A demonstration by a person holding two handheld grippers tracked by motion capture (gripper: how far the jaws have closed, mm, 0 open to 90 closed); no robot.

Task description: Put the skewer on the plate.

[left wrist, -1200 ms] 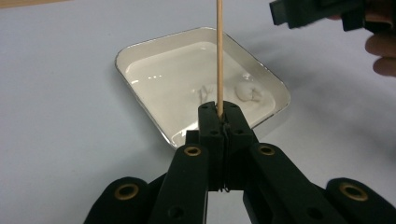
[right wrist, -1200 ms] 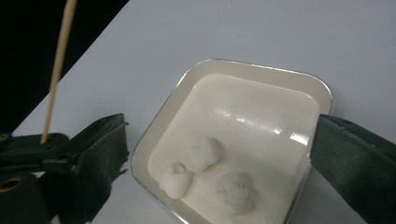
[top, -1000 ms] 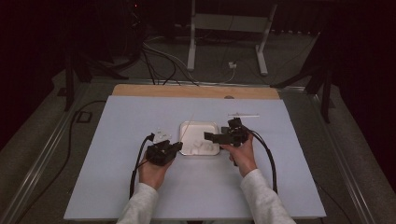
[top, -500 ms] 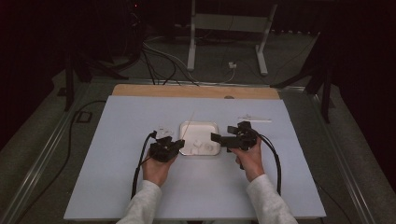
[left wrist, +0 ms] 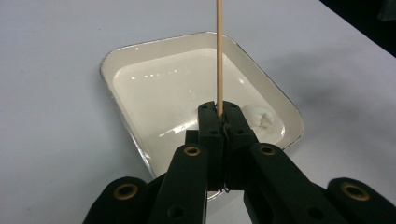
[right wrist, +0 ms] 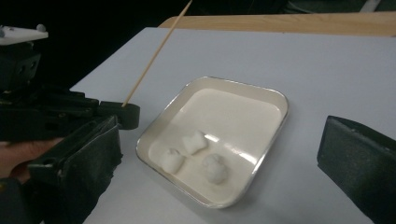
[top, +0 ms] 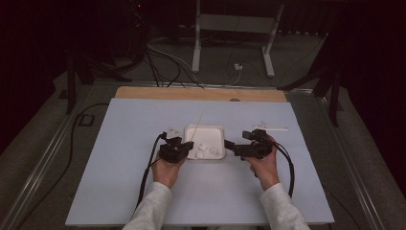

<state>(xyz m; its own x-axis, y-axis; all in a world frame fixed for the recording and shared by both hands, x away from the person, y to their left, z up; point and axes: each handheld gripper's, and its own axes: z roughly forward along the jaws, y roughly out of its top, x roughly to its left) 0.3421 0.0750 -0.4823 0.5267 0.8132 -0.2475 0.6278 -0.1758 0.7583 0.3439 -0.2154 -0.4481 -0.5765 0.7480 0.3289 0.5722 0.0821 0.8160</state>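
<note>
Table: I see the pale blue tabletop [top: 119, 182] across the middle and lower part of the high view.
Tray: the white rectangular tray with a thin metal rim [top: 213, 130] sits at frame centre, between my two grippers.
Left gripper: my left gripper [left wrist: 219, 114] is clamped tight on the thin wooden skewer [left wrist: 219, 51], which runs straight up to the frame's top edge.
Right gripper: my right gripper [top: 229, 143] stands wide, holding nothing, just right of the tray.
Lumps: three small white soft lumps [right wrist: 194, 142] lie in the tray's near end, centre of the right gripper view.
</note>
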